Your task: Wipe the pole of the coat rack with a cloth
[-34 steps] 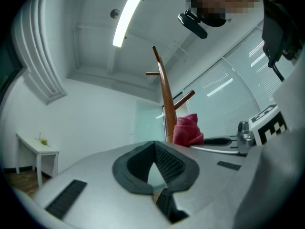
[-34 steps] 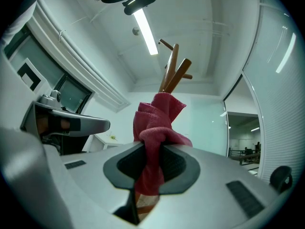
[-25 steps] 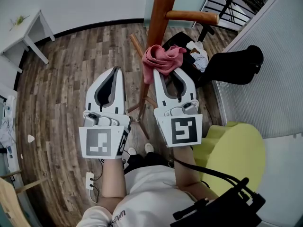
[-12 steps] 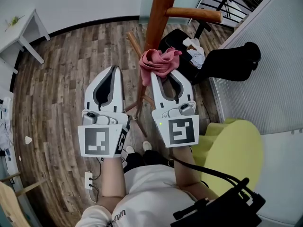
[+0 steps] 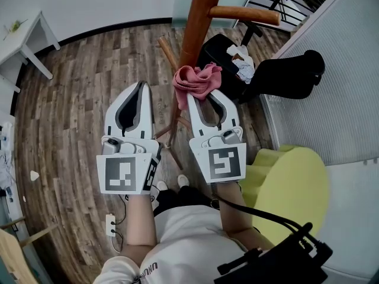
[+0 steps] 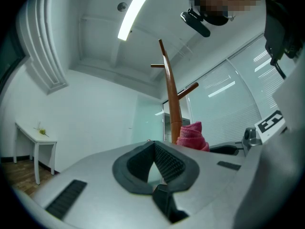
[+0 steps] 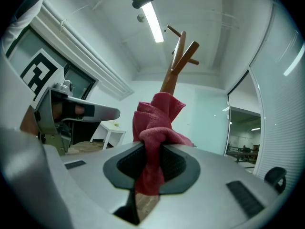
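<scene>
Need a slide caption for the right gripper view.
Right claw shut on a pink cloth, wooden coat rack pole rising just behind it.

I am looking along my left gripper [image 6: 153,143]. Its two grey jaws meet at the tips, with the dark ribbed pads [image 6: 167,162] pressed together and nothing between them. Just past the tips stands the coat rack [image 6: 166,66]. Its wooden pole [image 6: 174,113] rises with a slight lean, and short pegs [image 6: 188,90] branch off higher up. A pink cloth [image 6: 193,136] is bunched against the pole's right side, low down. At the far left is a small white table [image 6: 34,136] by a pale wall. A long ceiling light [image 6: 136,11] glows overhead.
</scene>
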Demonstrator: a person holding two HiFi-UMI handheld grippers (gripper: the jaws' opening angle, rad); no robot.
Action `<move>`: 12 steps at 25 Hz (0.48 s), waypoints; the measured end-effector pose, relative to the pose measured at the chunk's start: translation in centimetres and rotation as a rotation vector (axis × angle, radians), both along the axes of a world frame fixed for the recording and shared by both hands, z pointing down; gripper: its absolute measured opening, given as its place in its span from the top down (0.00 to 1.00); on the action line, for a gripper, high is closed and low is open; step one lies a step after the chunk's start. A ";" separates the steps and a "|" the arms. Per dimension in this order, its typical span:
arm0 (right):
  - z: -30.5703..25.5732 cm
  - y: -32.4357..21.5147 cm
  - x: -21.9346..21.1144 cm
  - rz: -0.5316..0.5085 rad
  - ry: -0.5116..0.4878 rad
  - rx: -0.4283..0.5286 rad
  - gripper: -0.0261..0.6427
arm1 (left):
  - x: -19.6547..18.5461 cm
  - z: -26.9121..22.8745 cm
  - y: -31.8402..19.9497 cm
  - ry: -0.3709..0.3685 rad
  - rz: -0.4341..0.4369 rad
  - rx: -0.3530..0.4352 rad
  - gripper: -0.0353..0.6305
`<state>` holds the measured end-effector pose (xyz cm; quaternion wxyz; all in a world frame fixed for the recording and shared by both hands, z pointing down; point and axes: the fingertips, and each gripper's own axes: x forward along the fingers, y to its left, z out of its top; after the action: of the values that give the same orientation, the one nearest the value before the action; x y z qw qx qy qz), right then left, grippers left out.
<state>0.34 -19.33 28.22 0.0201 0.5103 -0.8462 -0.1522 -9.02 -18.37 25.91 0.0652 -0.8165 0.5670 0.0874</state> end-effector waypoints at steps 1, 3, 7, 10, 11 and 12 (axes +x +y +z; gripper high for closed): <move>0.2 0.0 0.0 -0.001 0.009 -0.003 0.84 | 0.0 0.0 0.0 0.000 0.000 0.000 0.93; 0.6 0.0 0.0 -0.002 0.027 -0.009 0.84 | -0.1 0.1 0.0 0.000 -0.003 0.000 0.93; 1.3 -0.2 0.0 -0.003 0.069 -0.016 0.84 | -0.4 0.5 -0.2 0.000 -0.010 -0.006 0.93; 2.0 -0.1 -0.1 -0.009 0.109 -0.025 0.84 | -0.5 0.8 -0.1 -0.003 -0.010 -0.012 0.93; 2.3 -0.1 -0.1 -0.010 0.129 -0.031 0.84 | -0.6 0.9 -0.1 -0.004 -0.011 -0.014 0.93; 2.7 0.0 -0.1 -0.009 0.149 -0.041 0.84 | -0.7 1.0 -0.1 -0.004 -0.013 -0.016 0.93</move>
<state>0.23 -19.37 30.89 0.0928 0.4930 -0.8477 -0.1724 -9.69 -18.45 26.90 0.0604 -0.8134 0.5728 0.0807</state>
